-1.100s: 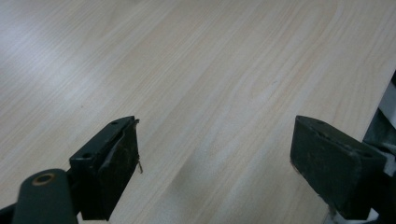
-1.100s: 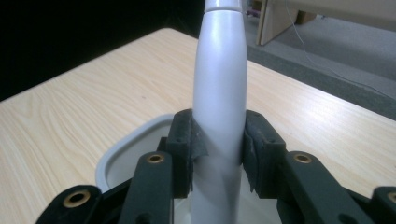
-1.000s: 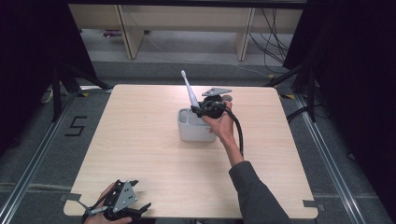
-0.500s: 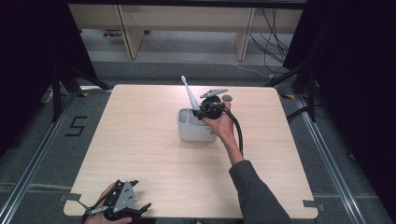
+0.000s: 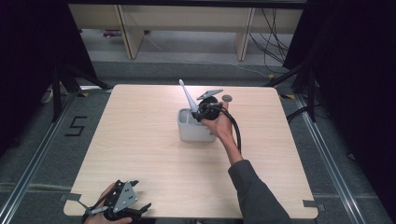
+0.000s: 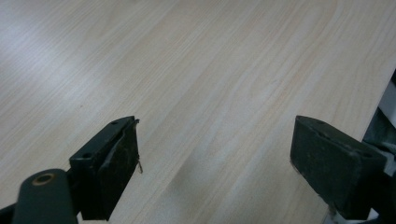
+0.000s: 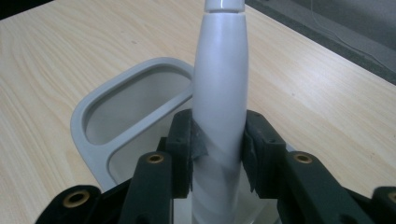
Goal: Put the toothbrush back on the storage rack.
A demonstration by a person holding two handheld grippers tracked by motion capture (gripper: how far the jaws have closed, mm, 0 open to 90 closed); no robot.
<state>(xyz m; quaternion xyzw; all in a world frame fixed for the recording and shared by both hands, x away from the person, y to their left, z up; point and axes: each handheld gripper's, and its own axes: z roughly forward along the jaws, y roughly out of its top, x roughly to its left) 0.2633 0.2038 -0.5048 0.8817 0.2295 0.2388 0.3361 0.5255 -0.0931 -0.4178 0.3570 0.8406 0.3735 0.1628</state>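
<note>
White electric toothbrush handle (image 7: 219,93) was pinched by right claw (image 7: 218,154) over grey holder (image 7: 100,116), left claw (image 6: 215,168) was spread above wooden desk (image 5: 140,140).

Shows the white tapered stick (image 5: 187,97) with its top end a little lower in the high view than a second ago, sunk slightly toward the grey holder (image 5: 194,133). Shows the right gripper (image 5: 200,112) moved a shade down and to the left along with it (a small drift, no more).
</note>
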